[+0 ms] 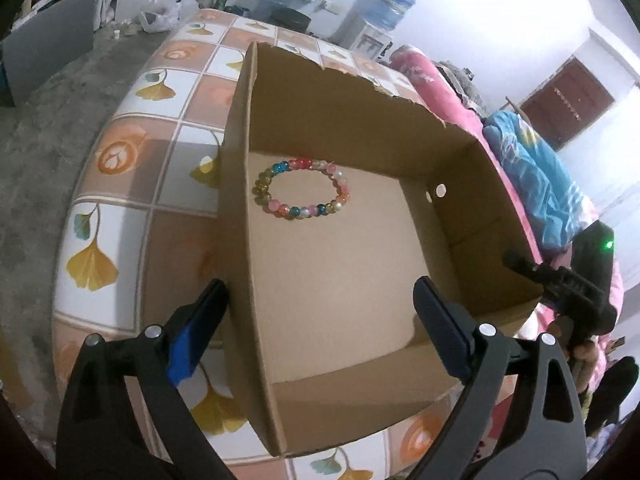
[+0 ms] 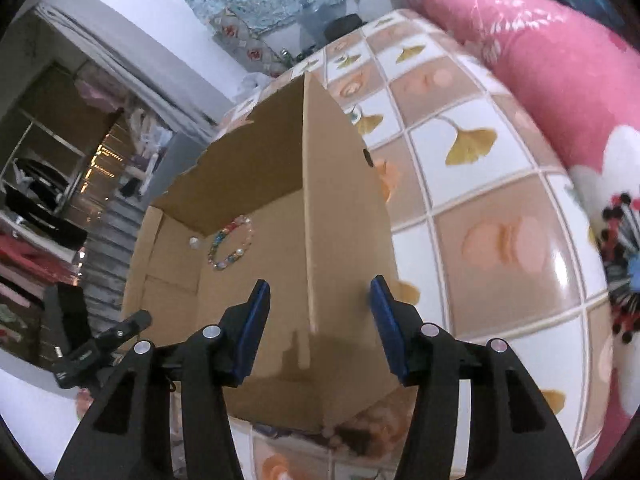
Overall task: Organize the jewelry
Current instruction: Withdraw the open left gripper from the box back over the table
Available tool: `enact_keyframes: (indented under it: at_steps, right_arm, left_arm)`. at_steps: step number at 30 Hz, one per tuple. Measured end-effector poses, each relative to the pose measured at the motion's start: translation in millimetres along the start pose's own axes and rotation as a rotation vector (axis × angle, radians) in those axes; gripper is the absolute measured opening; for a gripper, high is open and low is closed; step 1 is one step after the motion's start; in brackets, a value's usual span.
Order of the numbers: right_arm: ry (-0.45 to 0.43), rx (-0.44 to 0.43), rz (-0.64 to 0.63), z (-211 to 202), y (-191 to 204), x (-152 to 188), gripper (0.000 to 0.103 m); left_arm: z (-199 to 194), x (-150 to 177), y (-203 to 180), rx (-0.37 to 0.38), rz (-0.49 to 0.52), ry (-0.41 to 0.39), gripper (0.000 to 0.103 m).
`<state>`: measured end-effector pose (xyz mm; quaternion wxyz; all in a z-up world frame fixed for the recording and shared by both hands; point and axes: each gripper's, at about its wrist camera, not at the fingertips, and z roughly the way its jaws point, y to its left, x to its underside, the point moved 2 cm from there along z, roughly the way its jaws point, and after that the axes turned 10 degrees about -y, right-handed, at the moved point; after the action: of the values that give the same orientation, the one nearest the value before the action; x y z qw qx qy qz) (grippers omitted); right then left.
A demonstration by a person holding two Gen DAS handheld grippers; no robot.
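The box is matt brown cardboard with a torn far rim. Inside it, by the far wall, a bracelet of glossy glass-like beads. Under the box, a shiny, smooth patterned tablecloth.

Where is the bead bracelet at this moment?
The bead bracelet lies flat on the floor of the open cardboard box, near its far left corner in the left wrist view, alone and untouched.
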<state>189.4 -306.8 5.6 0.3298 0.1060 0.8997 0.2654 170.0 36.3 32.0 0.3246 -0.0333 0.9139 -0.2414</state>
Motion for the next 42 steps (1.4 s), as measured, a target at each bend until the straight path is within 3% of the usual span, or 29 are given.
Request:
enact_keyframes:
  at_steps: [10, 14, 16, 20, 22, 24, 28, 31, 37, 42]
  right_arm:
    - [0.005, -0.014, 0.008, 0, -5, 5, 0.052]
    - [-0.068, 0.001, -0.014, -20, -4, 4, 0.053]
    - [-0.133, 0.037, -0.053, -40, -2, 6, 0.062]
    - [-0.269, 0.189, -0.177, -85, 0, 27, 0.079]
    - [-0.286, 0.294, -0.246, -95, 0, 43, 0.084]
    - [-0.269, 0.381, -0.319, -96, -1, 62, 0.093]
    - [-0.199, 0.448, -0.347, -90, -4, 89, 0.096]
    - [-0.191, 0.492, -0.376, -94, 4, 98, 0.096]
    - [-0.215, 0.567, -0.57, -95, 24, 122, 0.096]
    - [-0.194, 0.536, -0.679, -81, 33, 145, 0.096]
  left_arm:
    - [0, 2, 4, 0.011, 0.002, -0.017, 0.089]
    - [-35, 5, -4, 0.023, 0.07, -0.169, 0.091]
    - [-67, 15, -12, 0.005, 0.136, -0.281, 0.091]
    - [-109, 48, -26, 0.013, 0.271, -0.379, 0.095]
    - [-115, 67, -31, 0.031, 0.325, -0.353, 0.095]
    - [-102, 91, -37, 0.02, 0.355, -0.263, 0.095]
    - [-55, 133, -36, 0.004, 0.334, -0.069, 0.095]
    - [-30, 151, -33, 0.002, 0.285, 0.012, 0.095]
    - [-16, 156, -30, -0.074, 0.327, -0.003, 0.095]
    - [-11, 162, -39, -0.127, 0.421, -0.001, 0.095]
